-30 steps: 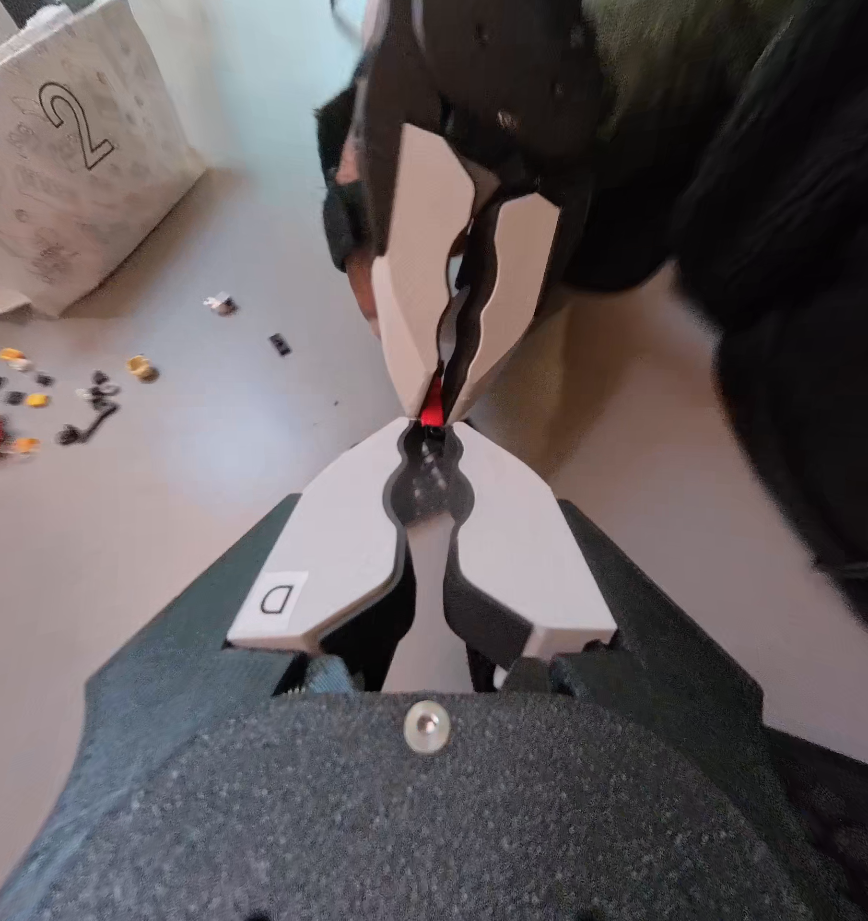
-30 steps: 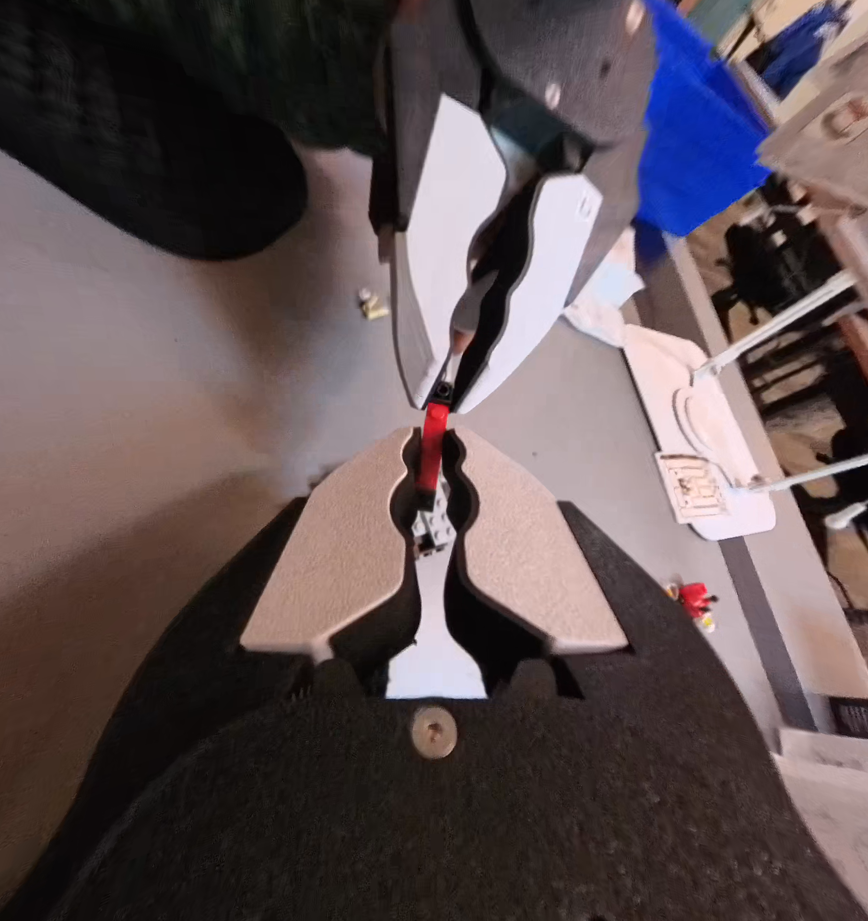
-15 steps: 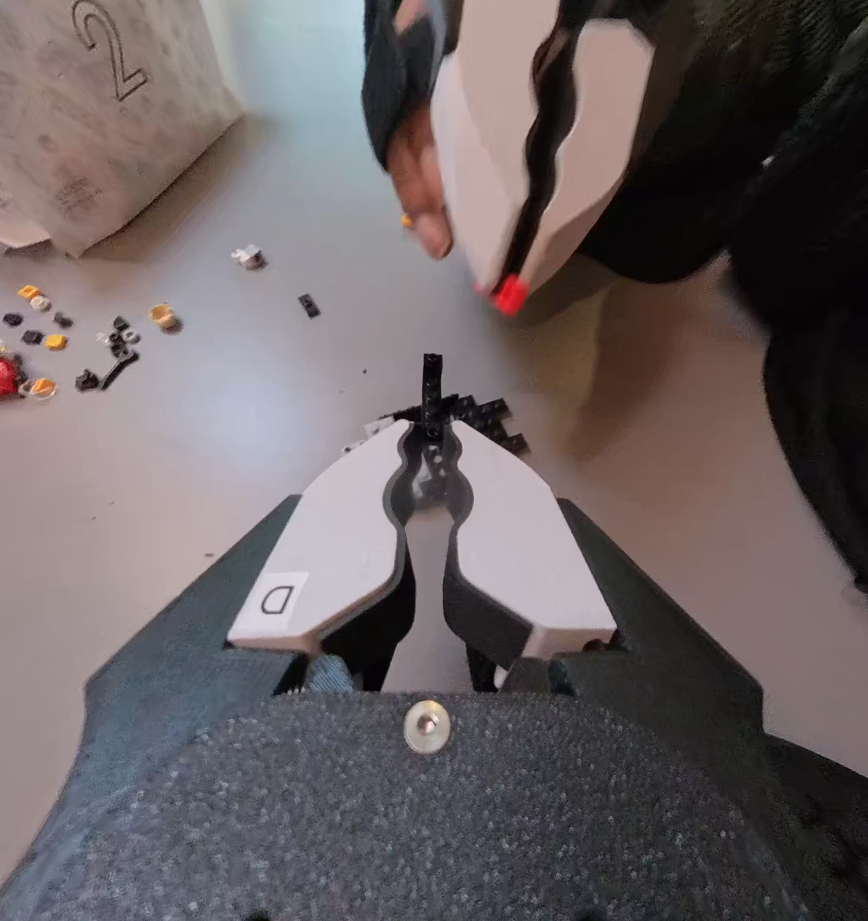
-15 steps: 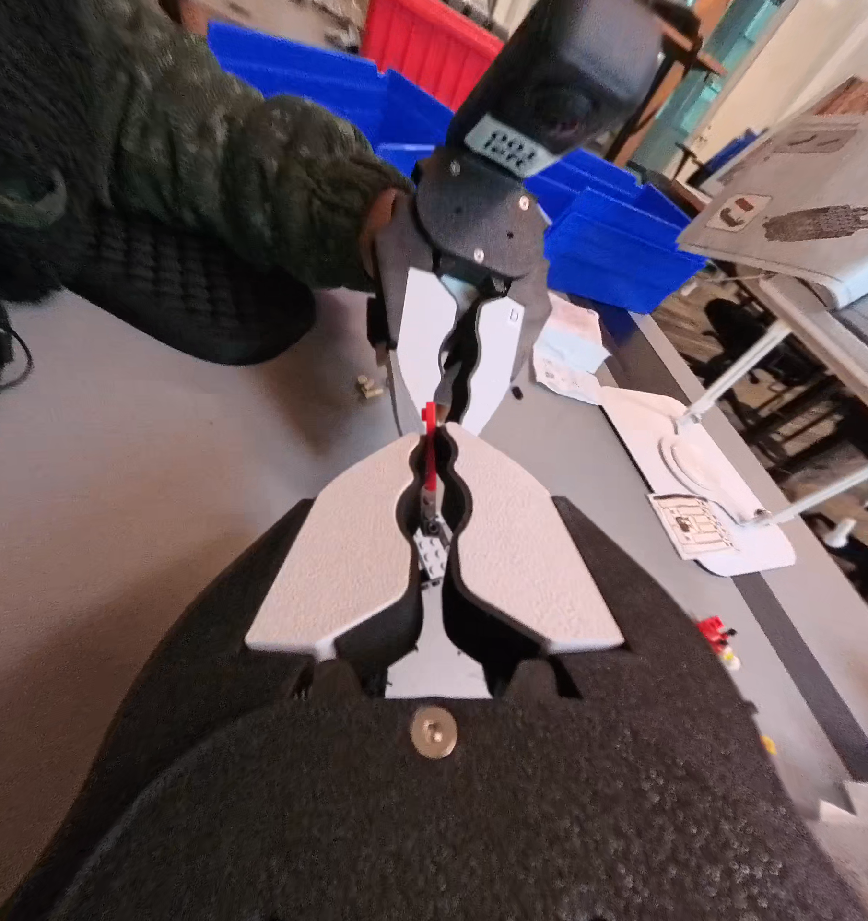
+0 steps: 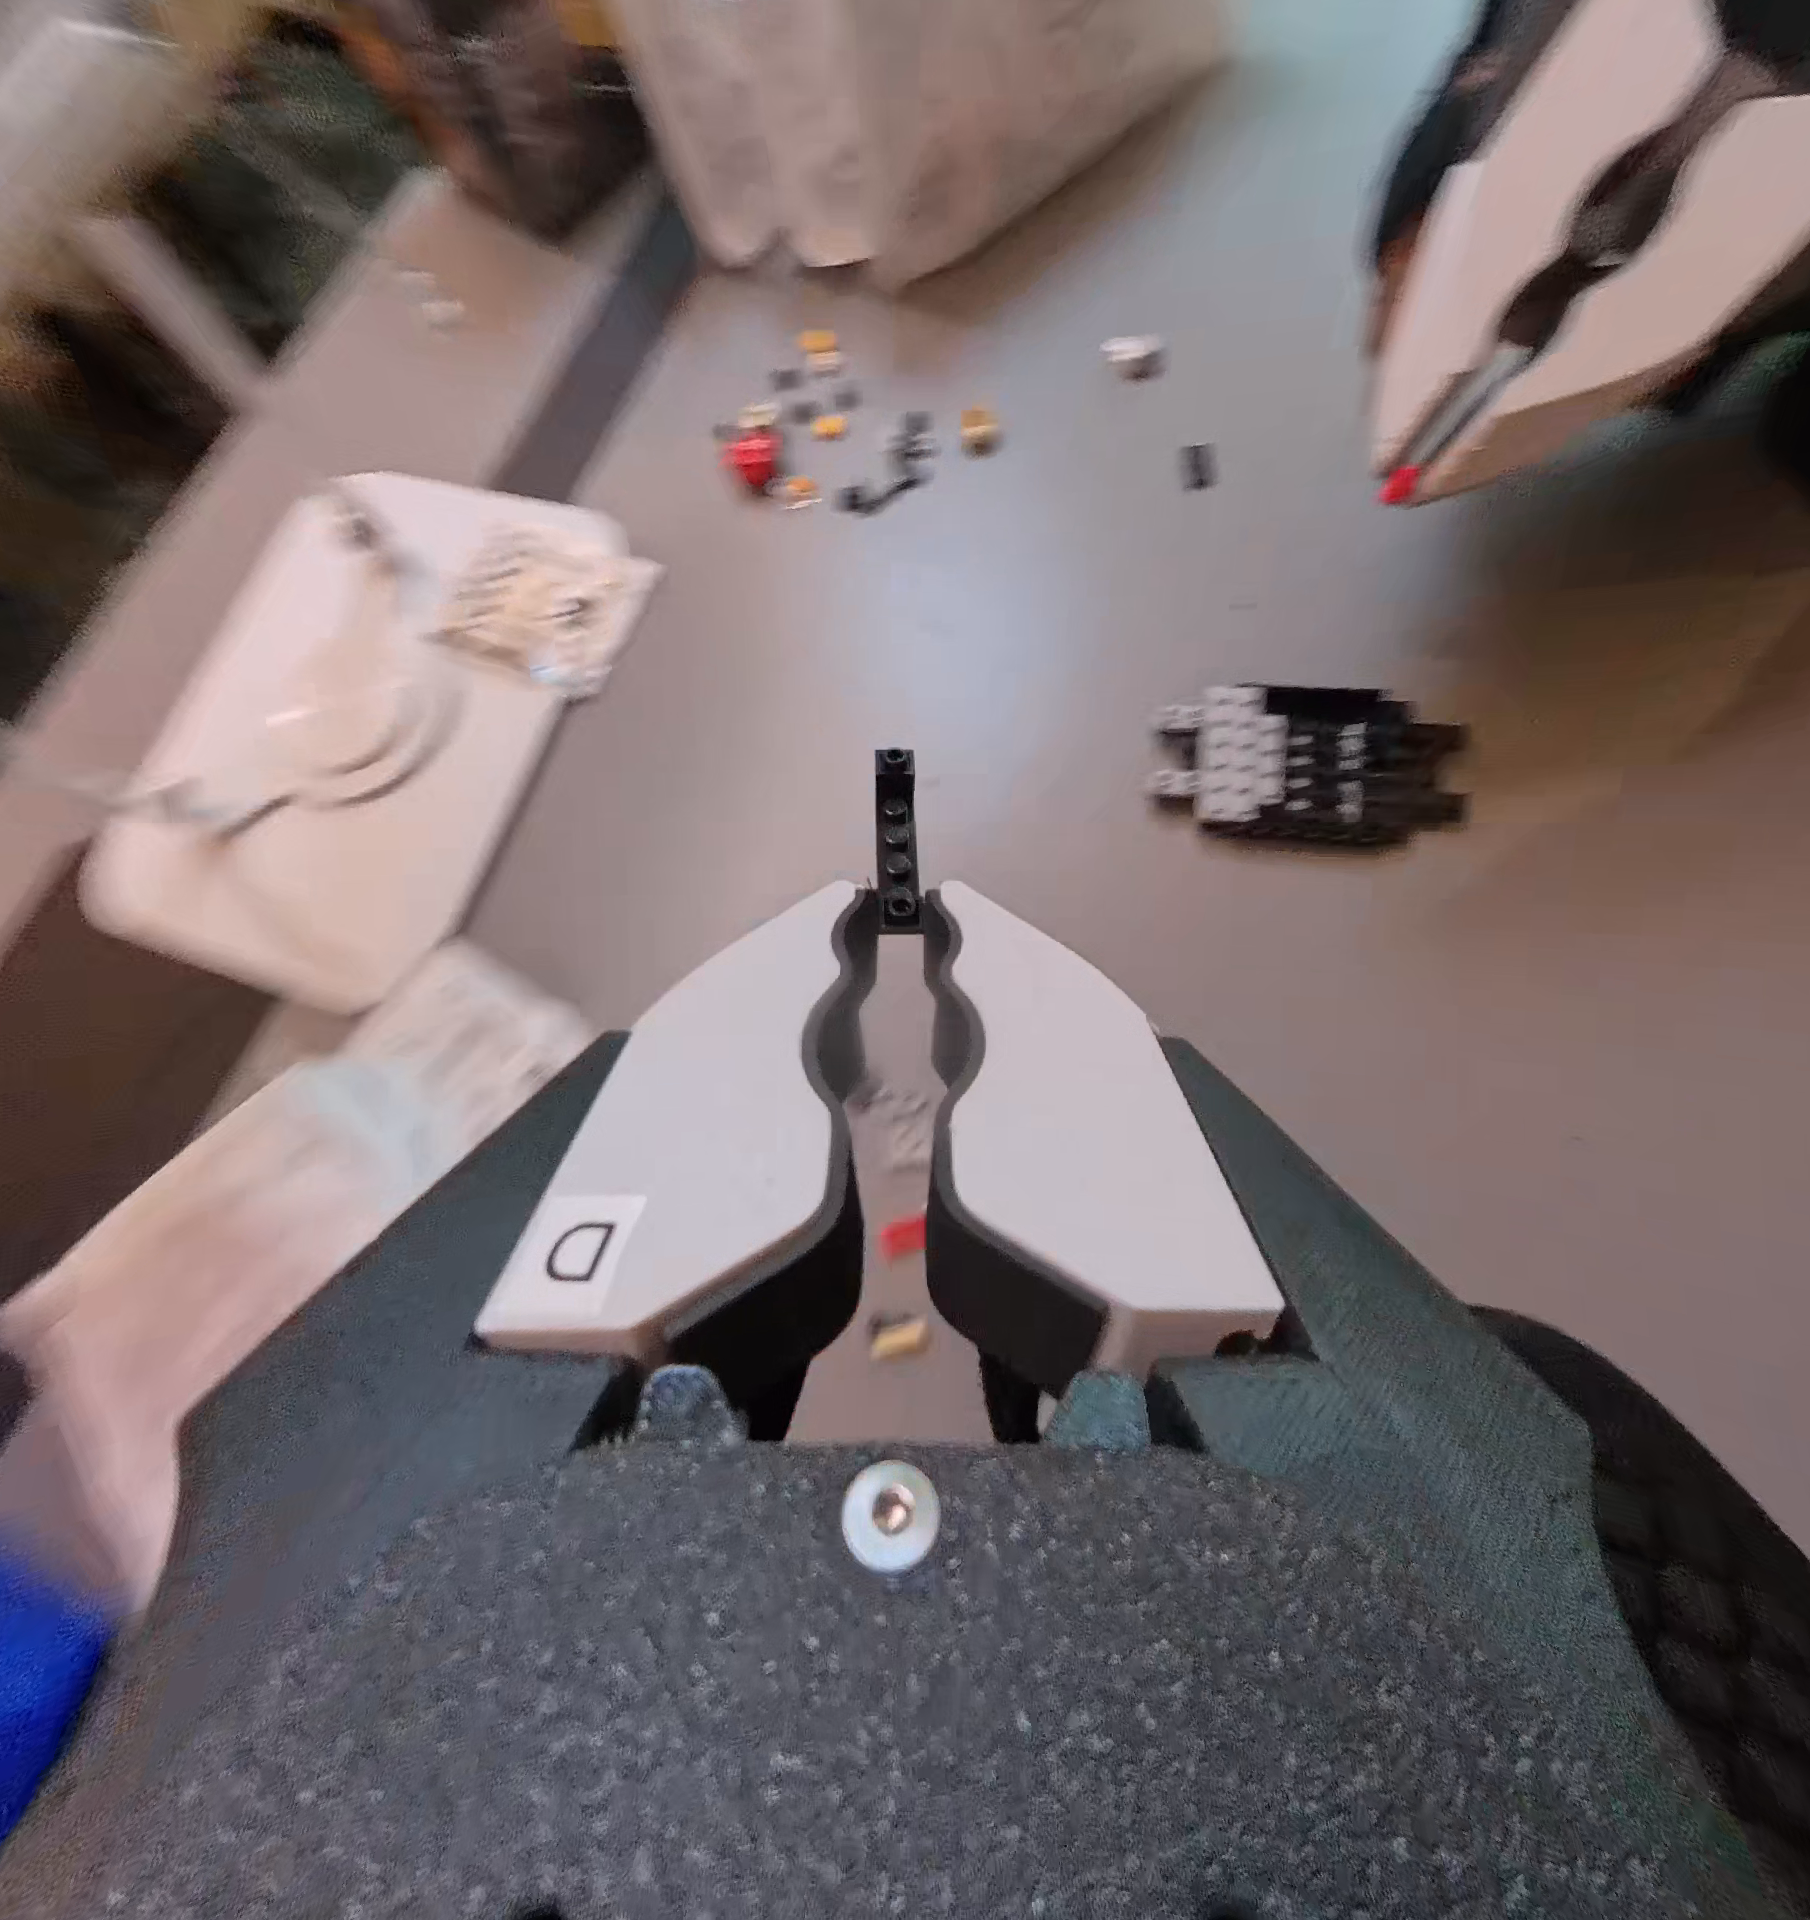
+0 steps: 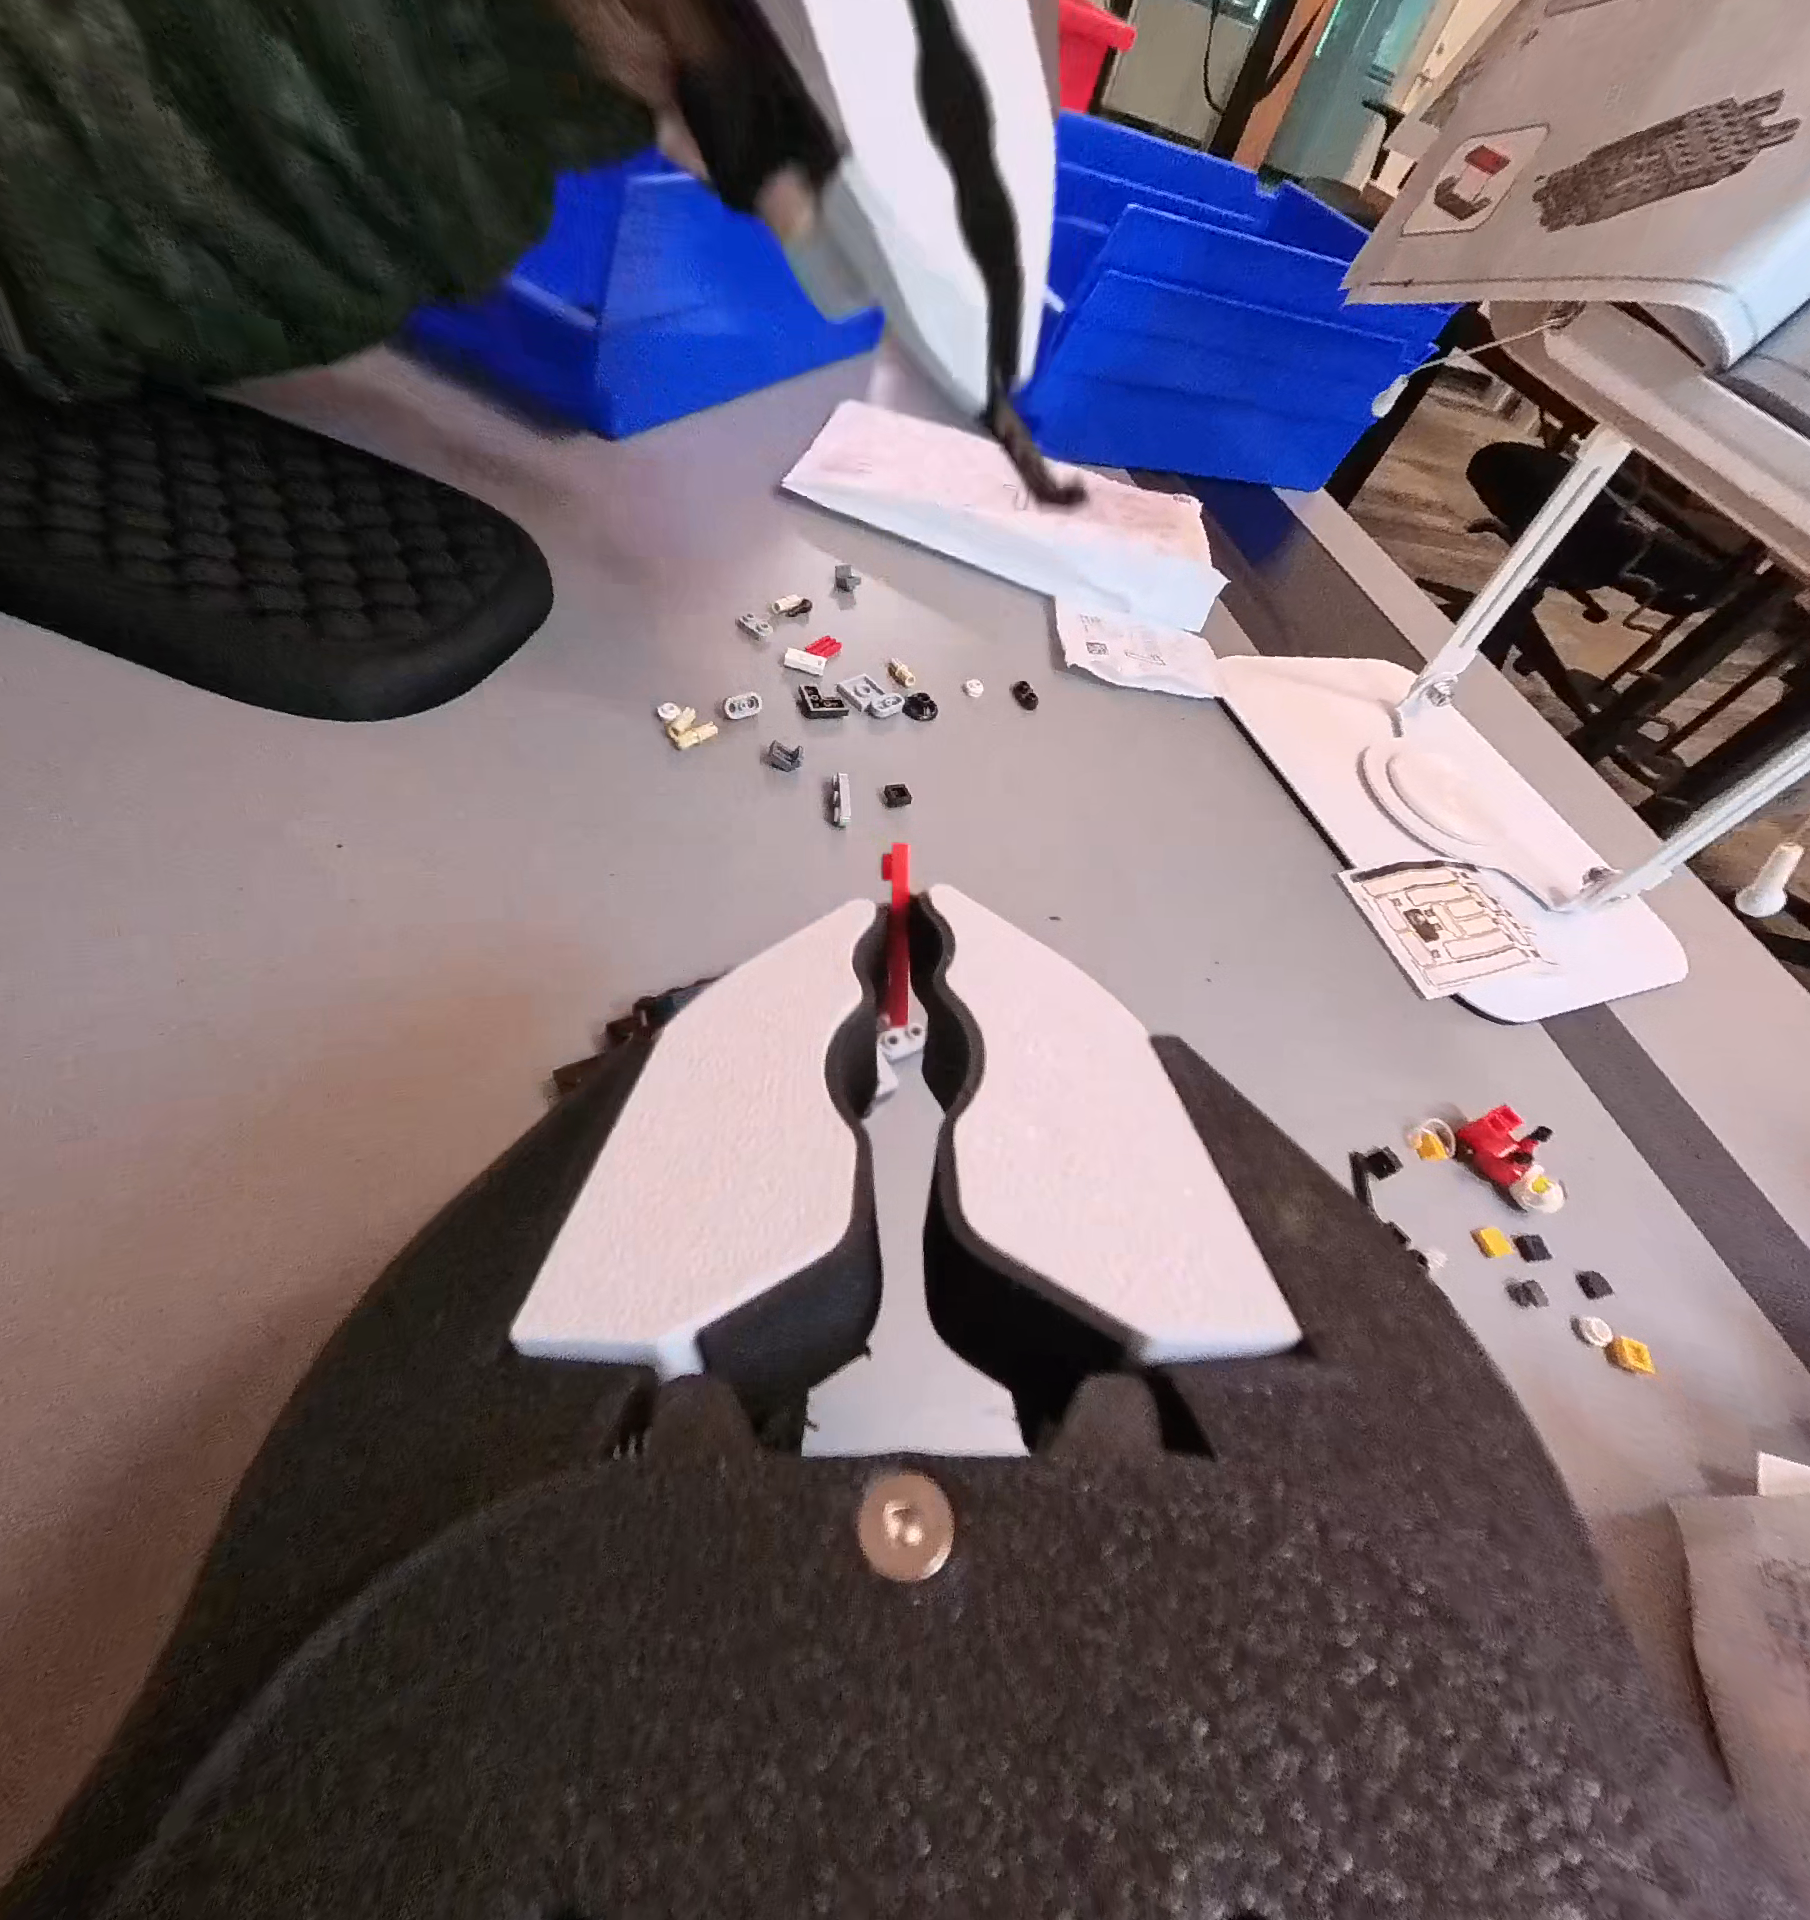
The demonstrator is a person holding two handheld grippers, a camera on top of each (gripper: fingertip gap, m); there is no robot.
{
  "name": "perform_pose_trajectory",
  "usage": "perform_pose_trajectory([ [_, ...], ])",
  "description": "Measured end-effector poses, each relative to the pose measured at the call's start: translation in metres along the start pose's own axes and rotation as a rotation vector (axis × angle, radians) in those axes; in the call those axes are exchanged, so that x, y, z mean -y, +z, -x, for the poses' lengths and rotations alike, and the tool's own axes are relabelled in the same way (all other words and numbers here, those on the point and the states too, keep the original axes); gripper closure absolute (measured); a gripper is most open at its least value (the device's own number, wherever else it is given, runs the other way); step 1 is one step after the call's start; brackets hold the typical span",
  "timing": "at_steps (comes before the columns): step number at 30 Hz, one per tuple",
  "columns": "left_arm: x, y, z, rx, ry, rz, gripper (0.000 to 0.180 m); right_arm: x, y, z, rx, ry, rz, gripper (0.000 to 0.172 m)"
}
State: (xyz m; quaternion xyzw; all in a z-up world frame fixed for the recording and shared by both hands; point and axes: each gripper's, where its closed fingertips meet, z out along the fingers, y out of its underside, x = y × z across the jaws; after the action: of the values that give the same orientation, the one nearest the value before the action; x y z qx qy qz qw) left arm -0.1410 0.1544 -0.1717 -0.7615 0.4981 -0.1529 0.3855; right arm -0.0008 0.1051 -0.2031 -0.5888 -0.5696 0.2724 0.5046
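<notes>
Left claw (image 5: 899,902) gripping black studded strip (image 5: 897,831), right claw (image 6: 899,902) pinching red plate (image 6: 897,935)

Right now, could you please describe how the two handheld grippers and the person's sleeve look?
Both grippers, left and right, have pale grey wedge-shaped fingers with wavy black inner pads, on speckled black bodies with a silver screw. The left carries a white letter sticker. The sleeve is dark green knit.

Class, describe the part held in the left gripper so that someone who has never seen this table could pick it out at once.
Start at the grey table and find the left gripper above it, white fingers pointing forward. Clamped at their tips is a narrow black studded strip, sticking straight out. Unlike the loose pieces and the flat black-and-white assembly, it is off the table.
</notes>
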Motion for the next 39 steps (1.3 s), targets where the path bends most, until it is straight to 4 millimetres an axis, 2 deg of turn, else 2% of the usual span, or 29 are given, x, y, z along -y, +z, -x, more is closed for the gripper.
perform_pose_trajectory([
  [2,-0.010,-0.045,0.024,0.221,-0.051,0.042,0.172,0.001,-0.002,-0.003,-0.016,0.003,-0.005,0.169],
  [3,-0.022,-0.071,0.038,0.352,-0.104,0.066,0.172,0.002,-0.003,-0.005,-0.028,0.007,-0.012,0.169],
  [4,-0.040,-0.097,0.048,0.460,-0.175,0.104,0.172,0.004,-0.005,-0.007,-0.038,0.009,-0.020,0.169],
  [6,-0.092,-0.148,0.060,0.648,-0.363,0.201,0.172,0.008,-0.008,-0.009,-0.050,0.011,-0.032,0.169],
  [9,-0.162,-0.205,0.059,0.829,-0.625,0.258,0.173,0.011,-0.010,-0.007,-0.052,0.007,-0.045,0.169],
  [10,-0.182,-0.216,0.055,0.858,-0.688,0.292,0.173,0.011,-0.010,-0.007,-0.054,0.005,-0.048,0.169],
  [12,-0.212,-0.224,0.044,0.858,-0.765,0.374,0.164,0.012,-0.009,-0.006,-0.047,0.005,-0.048,0.169],
  [15,-0.222,-0.219,0.039,0.846,-0.750,0.413,0.142,0.013,-0.009,-0.004,-0.042,0.002,-0.047,0.169],
  [17,-0.204,-0.209,0.042,0.830,-0.667,0.350,0.136,0.014,-0.006,-0.002,-0.036,0.000,-0.047,0.169],
  [19,-0.167,-0.190,0.041,0.760,-0.557,0.200,0.140,0.015,-0.004,0.000,-0.027,-0.003,-0.052,0.169],
  [20,-0.141,-0.173,0.033,0.671,-0.499,0.098,0.143,0.016,-0.003,0.002,-0.020,-0.005,-0.057,0.169],
  [21,-0.110,-0.153,0.018,0.539,-0.438,-0.024,0.148,0.017,-0.002,0.004,-0.012,-0.009,-0.061,0.169],
  [24,-0.026,-0.097,-0.050,0.097,-0.268,-0.327,0.155,0.019,0.002,0.014,0.014,-0.029,-0.064,0.169],
  [27,0.023,-0.050,-0.100,-0.213,-0.279,-0.475,0.161,0.022,0.005,0.024,0.029,-0.082,-0.060,0.169],
  [29,0.035,-0.019,-0.119,-0.265,-0.215,-0.475,0.160,0.026,0.005,0.035,0.067,-0.094,-0.069,0.169],
  [31,0.036,0.002,-0.134,-0.269,-0.090,-0.416,0.157,0.034,0.004,0.046,0.121,-0.080,-0.101,0.169],
  [33,0.037,0.010,-0.147,-0.293,-0.027,-0.388,0.158,0.039,0.002,0.055,0.168,-0.070,-0.124,0.169],
  [36,0.038,0.014,-0.157,-0.302,0.010,-0.379,0.170,0.042,0.004,0.065,0.203,-0.080,-0.122,0.169],
  [39,0.034,0.013,-0.159,-0.291,0.029,-0.358,0.176,0.043,0.007,0.070,0.228,-0.076,-0.121,0.169],
])
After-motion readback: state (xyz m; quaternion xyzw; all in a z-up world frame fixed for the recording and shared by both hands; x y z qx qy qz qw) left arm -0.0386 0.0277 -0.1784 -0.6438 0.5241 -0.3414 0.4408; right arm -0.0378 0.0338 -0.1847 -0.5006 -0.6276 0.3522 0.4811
